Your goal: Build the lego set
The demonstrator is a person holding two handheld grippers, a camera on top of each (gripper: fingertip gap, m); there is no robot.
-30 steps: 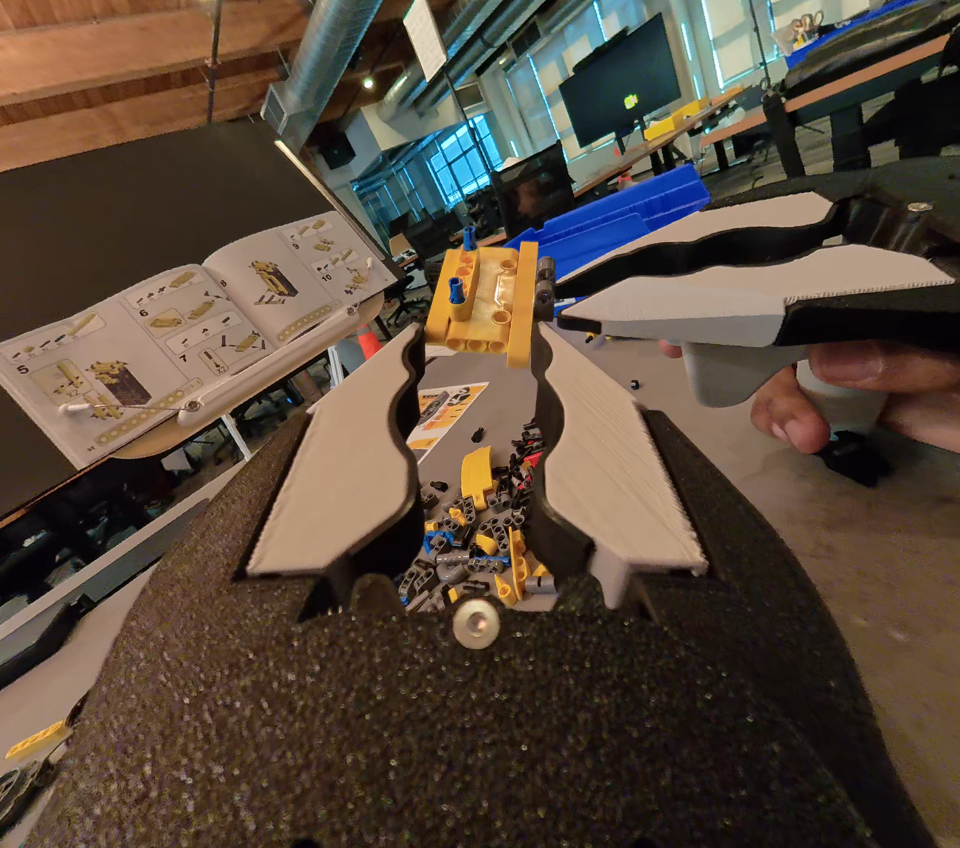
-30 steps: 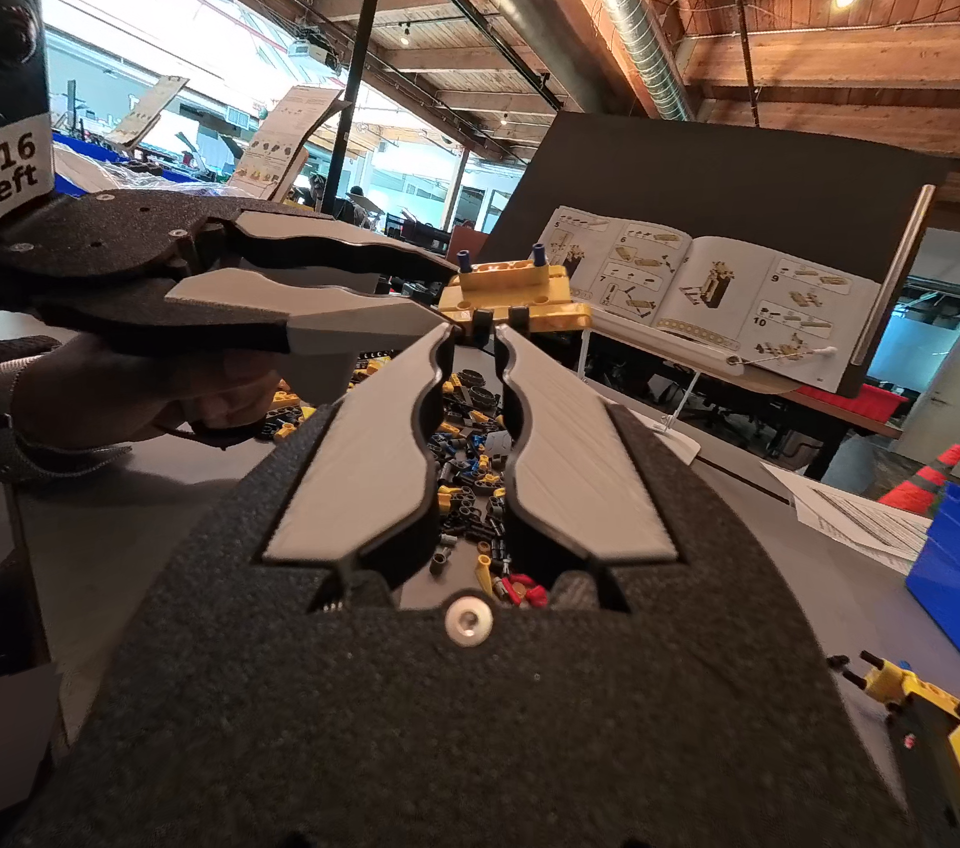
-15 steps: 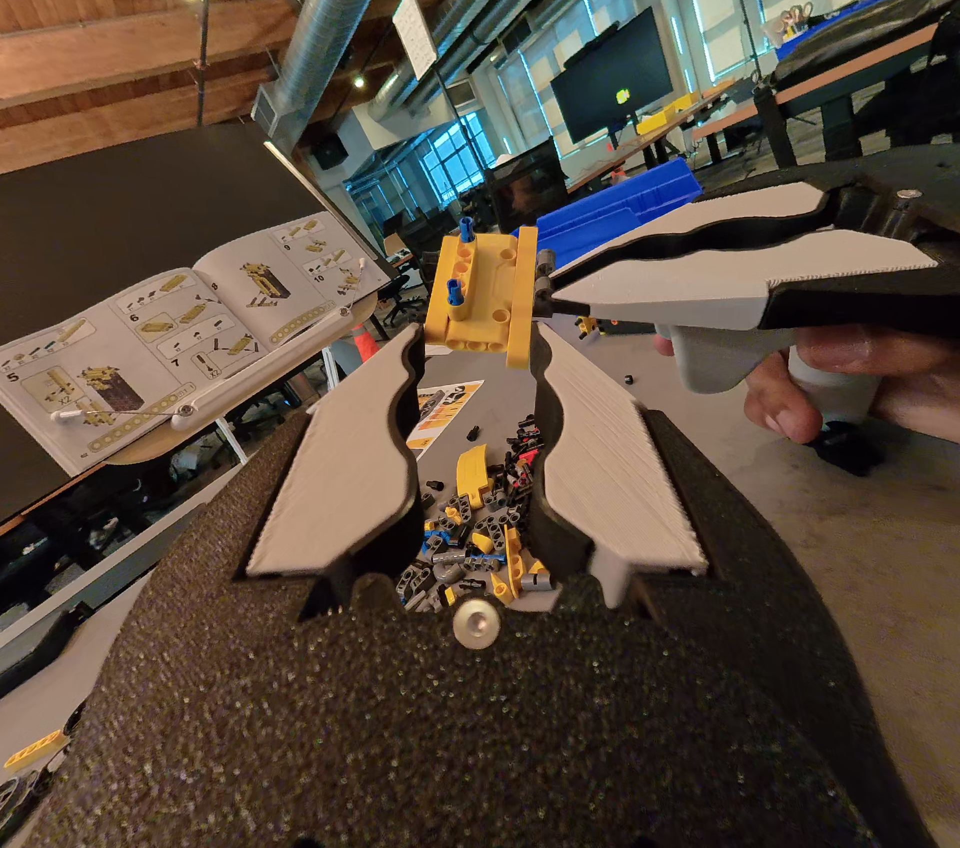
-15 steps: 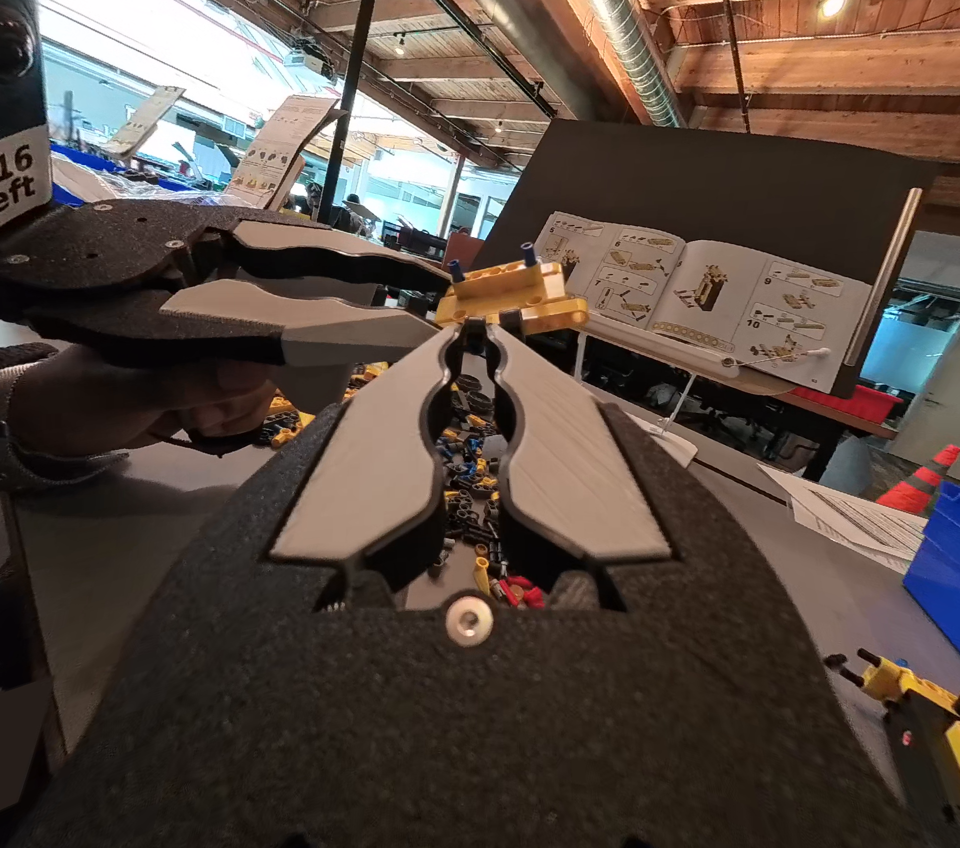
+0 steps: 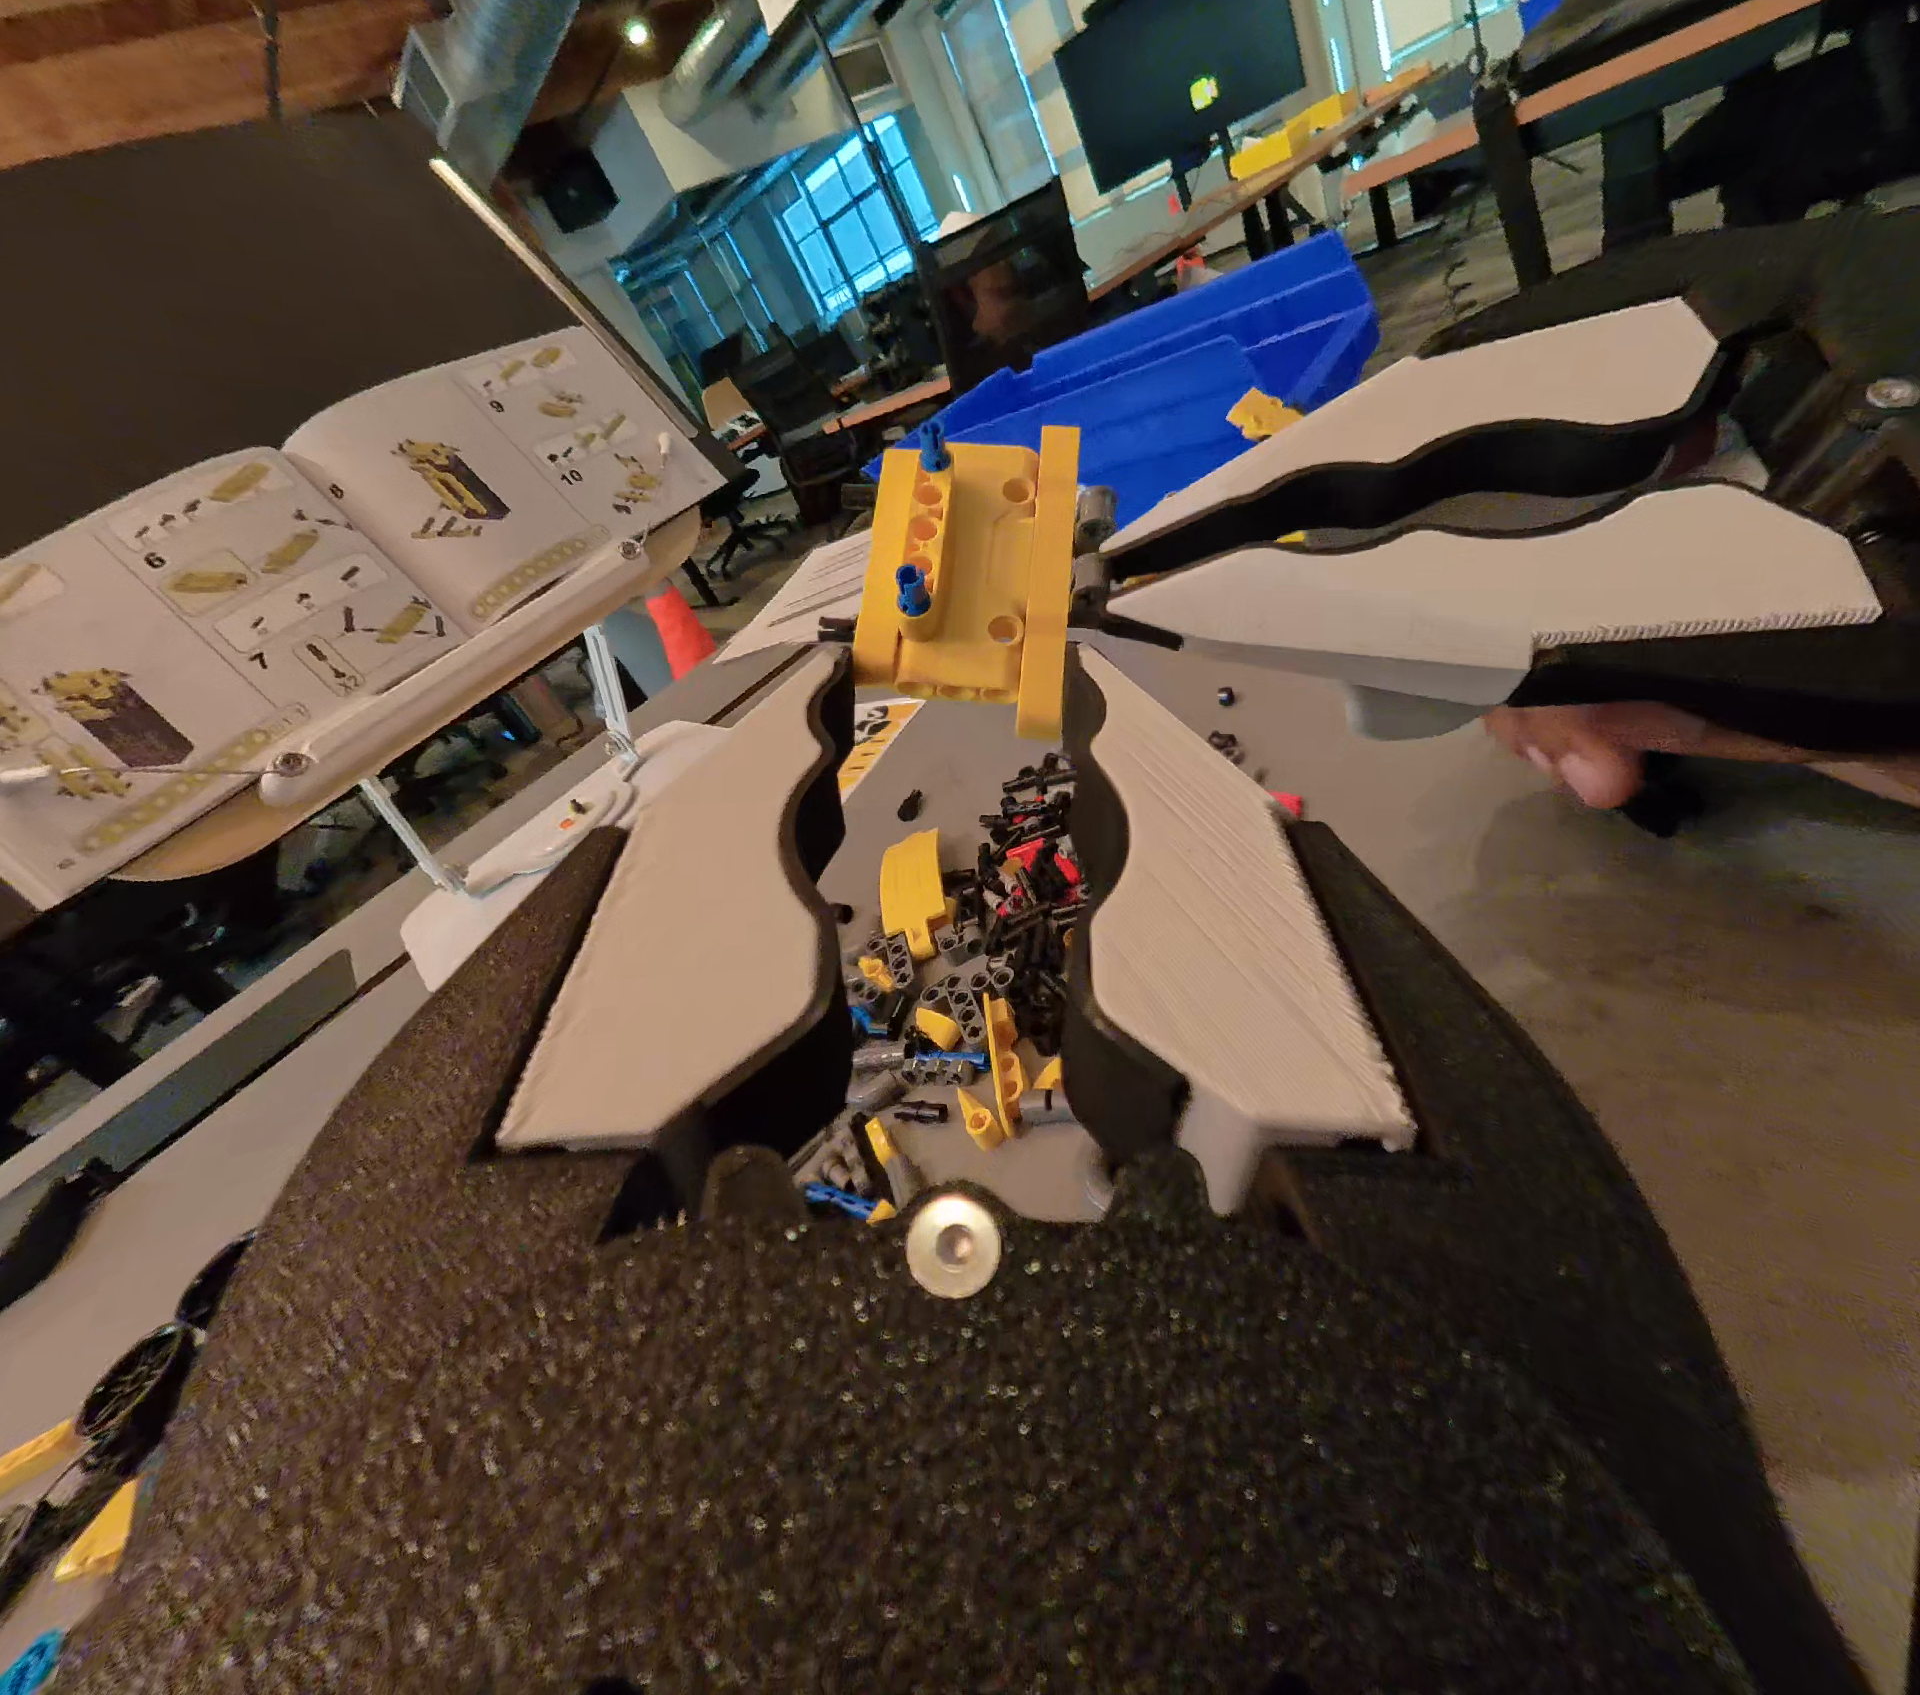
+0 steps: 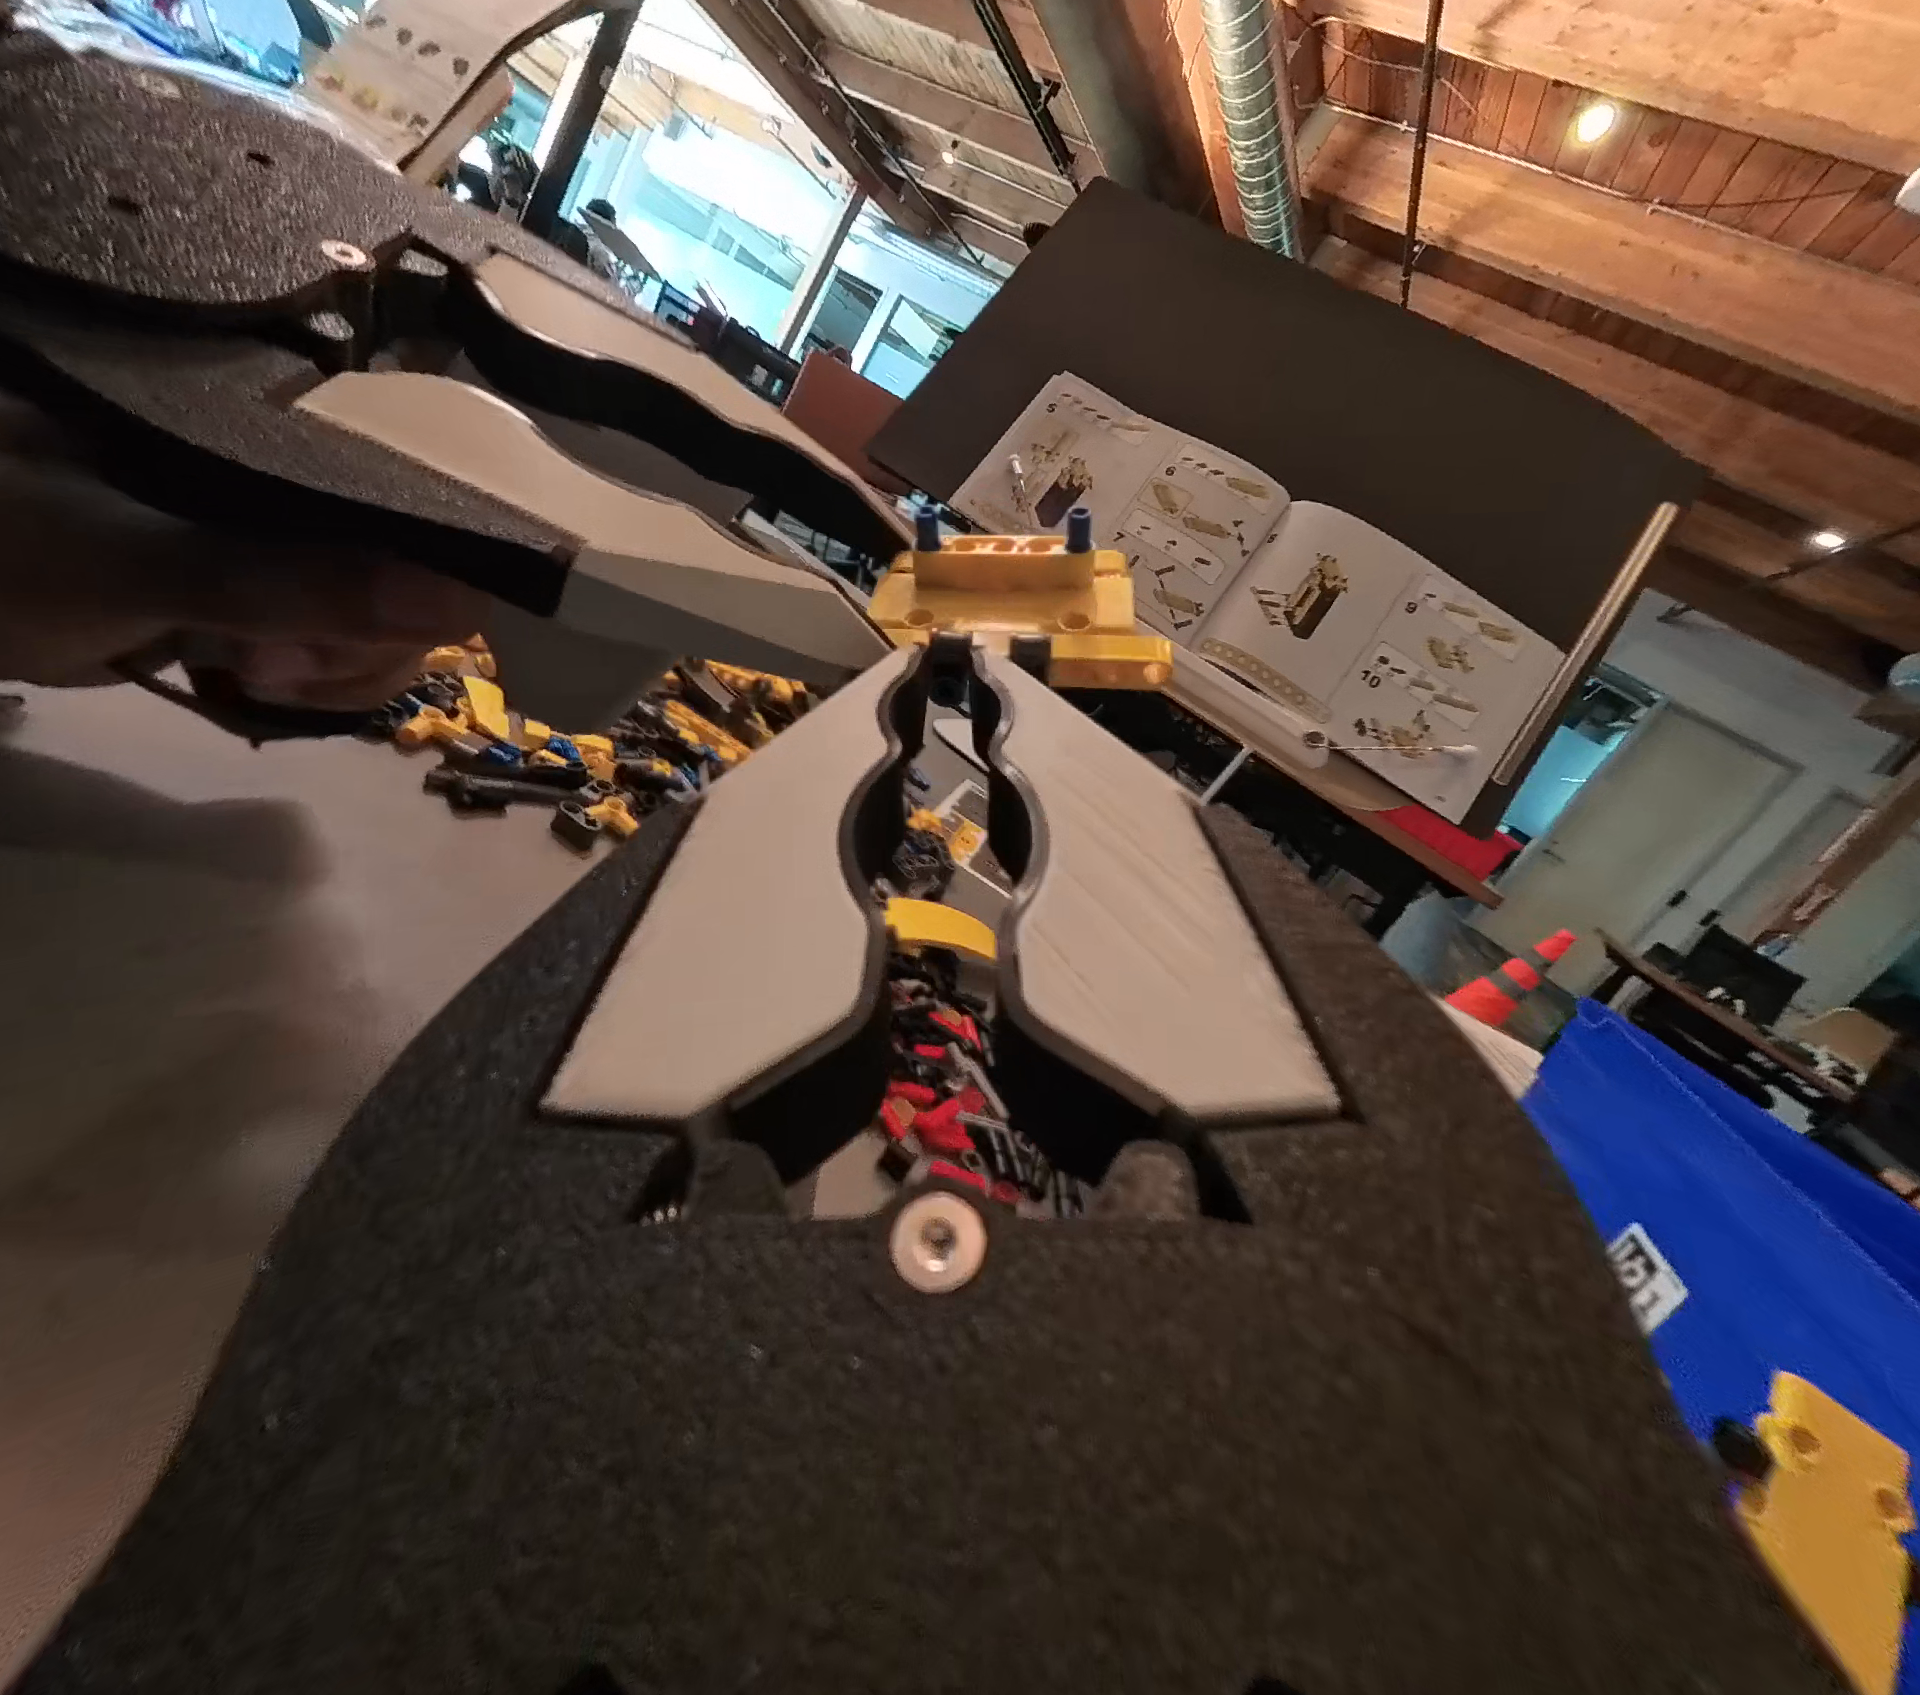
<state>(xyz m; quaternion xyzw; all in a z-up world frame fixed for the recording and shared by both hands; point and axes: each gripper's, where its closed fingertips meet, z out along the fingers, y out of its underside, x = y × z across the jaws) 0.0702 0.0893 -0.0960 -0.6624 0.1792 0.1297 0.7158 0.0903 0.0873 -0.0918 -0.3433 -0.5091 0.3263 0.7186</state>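
Two grippers are both on the same thing here: a yellow Technic assembly [image 5: 977,575], held up in the air well above the loose parts pile [image 5: 966,970] on the grey table [image 5: 1621,970].

The left gripper [image 5: 961,681] has its fingers clamped on the near end of the assembly, one on each side, so it carries the weight. Two blue pins [image 5: 912,601] stick out of the assembly's face, on the side nearest the booklet.

The right gripper [image 6: 966,663] comes in from the opposite side of the assembly. Its fingers are pinched almost together on a small dark connector [image 6: 948,677] that sits on the assembly's edge. In the left wrist view you can see those tips touching the dark bits on that edge. I can't tell how deep the connector is seated, too small and a bit blurry.

Around it:
- open instruction booklet [image 5: 343,565] on a stand, beyond the assembly and off to its pin side
- blue bin [image 5: 1164,398] behind the assembly
- orange cone [image 5: 675,627] below the booklet, farther off than the assembly
- another yellow piece [image 6: 1829,1520] lying by the blue bin, well apart from the assembly
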